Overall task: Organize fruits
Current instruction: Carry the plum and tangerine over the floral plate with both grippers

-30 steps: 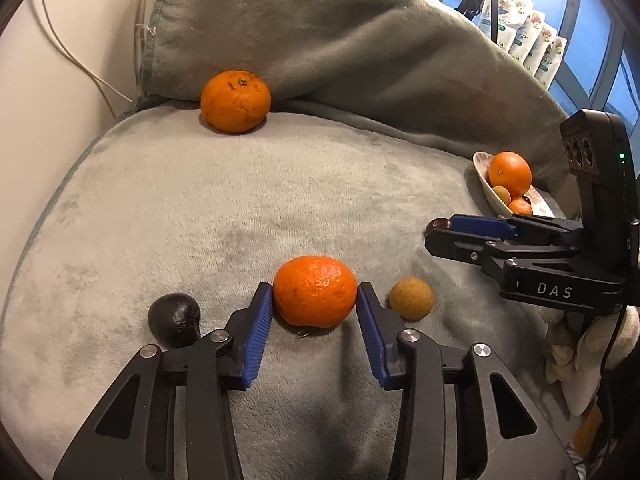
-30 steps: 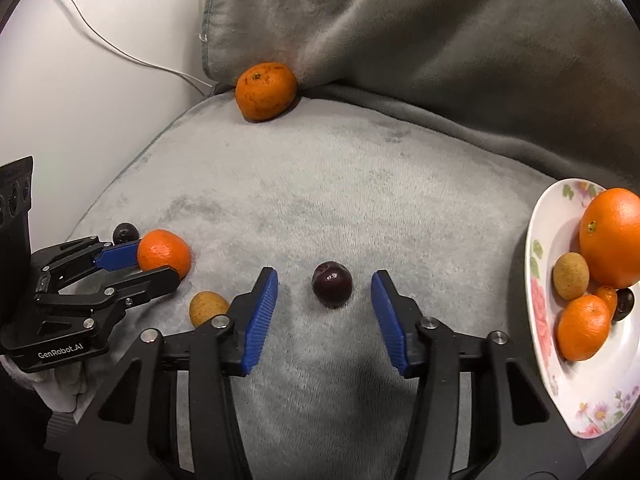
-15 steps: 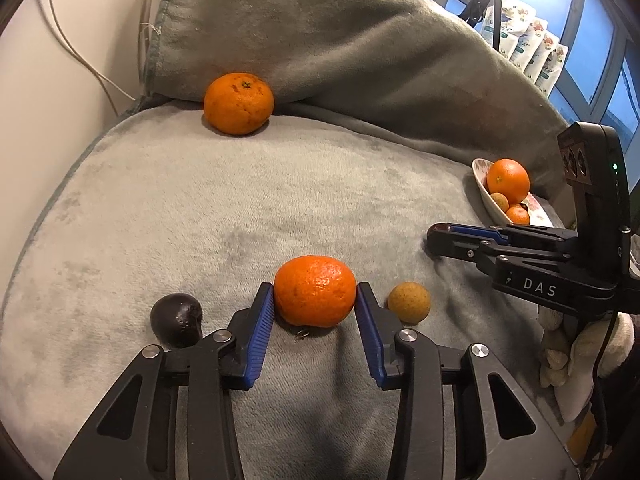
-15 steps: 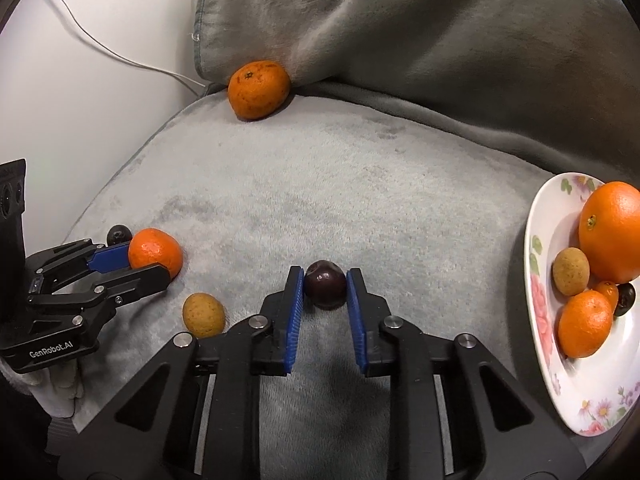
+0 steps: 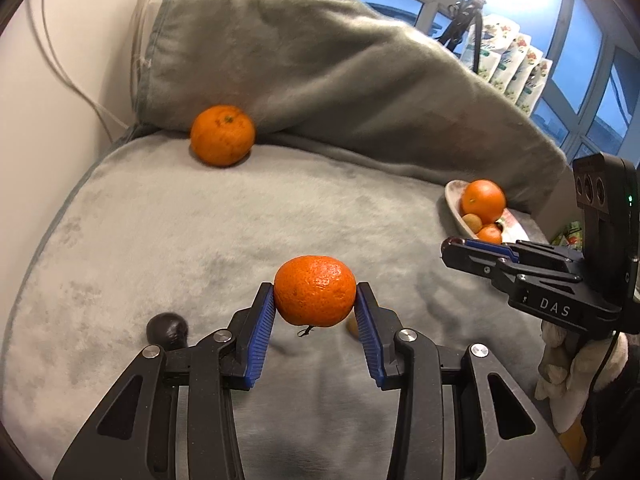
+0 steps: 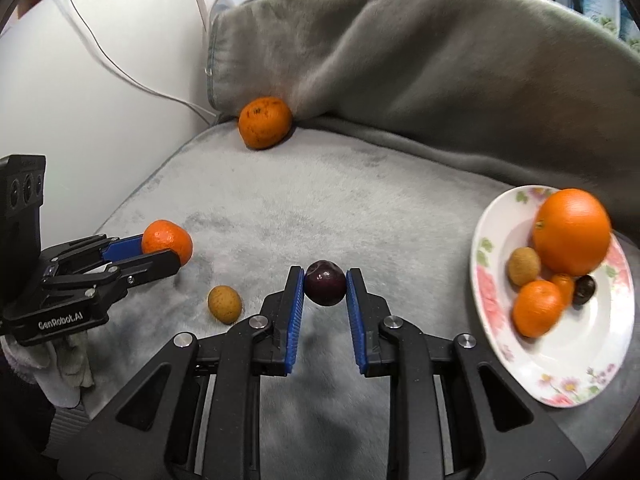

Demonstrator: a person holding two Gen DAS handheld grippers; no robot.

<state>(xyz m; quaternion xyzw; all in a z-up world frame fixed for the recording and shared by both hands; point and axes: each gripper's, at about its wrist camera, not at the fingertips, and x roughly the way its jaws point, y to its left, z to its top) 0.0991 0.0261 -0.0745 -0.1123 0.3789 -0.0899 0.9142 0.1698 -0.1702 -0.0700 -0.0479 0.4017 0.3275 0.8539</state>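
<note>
Grey plush cushion abuts a white wall on its left edge; a draped grey blanket rises along the rear edge. Left gripper pinches a mandarin; right gripper pinches a dark plum. Only the right view shows the floral plate fully, at the cushion's right edge. The cushion's centre lies bare. A large orange sits at the rear edge.

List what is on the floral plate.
On the floral plate sit a large orange, a smaller mandarin, a brown longan and a dark plum. A small orange fruit shows only partly between them; anything beneath the large orange is hidden.
</note>
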